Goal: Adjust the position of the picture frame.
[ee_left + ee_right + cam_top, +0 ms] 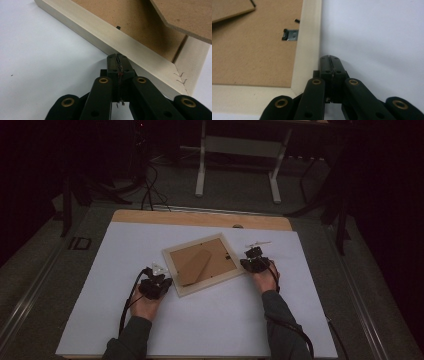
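Observation:
A pale wooden picture frame (172,268) lies face down and askew on the white sheet, brown backing board (220,252) up and its fold-out stand (194,266) lying on it. My left gripper (165,281) is shut, its tips touching the outer side of the frame's rail (130,42) near the near-left corner. In the left gripper view the stand (187,15) overhangs the backing (120,15). My right gripper (248,263) is shut too, its tips (329,58) against the outer edge of the frame's right rail (308,45), near a small metal hanger (290,34). Nothing sits between either pair of jaws.
A white sheet (210,320) covers the wooden table, whose bare edge (200,218) shows at the back. Beyond it are a desk's white legs (201,165) and cables on the floor (147,190). Cables trail from both grippers along the forearms.

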Tool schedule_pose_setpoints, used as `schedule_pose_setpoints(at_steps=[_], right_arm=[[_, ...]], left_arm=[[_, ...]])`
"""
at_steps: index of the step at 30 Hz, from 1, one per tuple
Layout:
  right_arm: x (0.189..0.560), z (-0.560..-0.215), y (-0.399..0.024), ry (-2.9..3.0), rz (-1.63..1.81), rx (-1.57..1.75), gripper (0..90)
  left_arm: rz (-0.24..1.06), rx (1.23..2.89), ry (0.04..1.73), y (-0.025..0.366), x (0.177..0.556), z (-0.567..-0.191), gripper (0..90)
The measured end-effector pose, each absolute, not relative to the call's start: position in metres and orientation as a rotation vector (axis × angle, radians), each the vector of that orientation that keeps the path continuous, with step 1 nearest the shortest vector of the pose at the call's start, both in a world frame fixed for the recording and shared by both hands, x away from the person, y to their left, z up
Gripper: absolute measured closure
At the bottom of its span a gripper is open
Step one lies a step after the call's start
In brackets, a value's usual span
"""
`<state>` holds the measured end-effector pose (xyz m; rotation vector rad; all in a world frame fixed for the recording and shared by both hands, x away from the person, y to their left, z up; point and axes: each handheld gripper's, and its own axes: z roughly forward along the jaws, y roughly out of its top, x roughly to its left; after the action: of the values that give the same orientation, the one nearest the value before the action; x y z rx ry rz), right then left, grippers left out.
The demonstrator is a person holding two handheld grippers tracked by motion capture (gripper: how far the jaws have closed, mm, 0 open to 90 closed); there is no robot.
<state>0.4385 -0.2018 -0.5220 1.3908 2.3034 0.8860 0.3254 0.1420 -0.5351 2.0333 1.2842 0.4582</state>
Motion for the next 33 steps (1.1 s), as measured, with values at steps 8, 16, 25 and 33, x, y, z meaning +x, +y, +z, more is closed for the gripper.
schedule_pose_setpoints(at_steps=[8, 16, 25, 33], right_arm=[[0.434, -0.522, -0.204, 2.324, 0.872, 1.391, 90.0], [0.426, -0.522, -0.209, 2.340, 0.883, 1.372, 90.0], [0.414, -0.522, -0.209, 2.348, 0.878, 1.351, 90.0], [0.397, -0.524, -0.213, 2.350, 0.913, 1.345, 90.0]], left_arm=[[0.464, 2.033, 1.291, 0.141, 0.327, -0.535, 90.0], [0.450, 2.052, 1.282, 0.140, 0.321, -0.534, 90.0], [0.393, 2.039, 1.298, 0.144, 0.313, -0.533, 90.0], [0.402, 2.045, 1.288, 0.146, 0.311, -0.533, 90.0]])
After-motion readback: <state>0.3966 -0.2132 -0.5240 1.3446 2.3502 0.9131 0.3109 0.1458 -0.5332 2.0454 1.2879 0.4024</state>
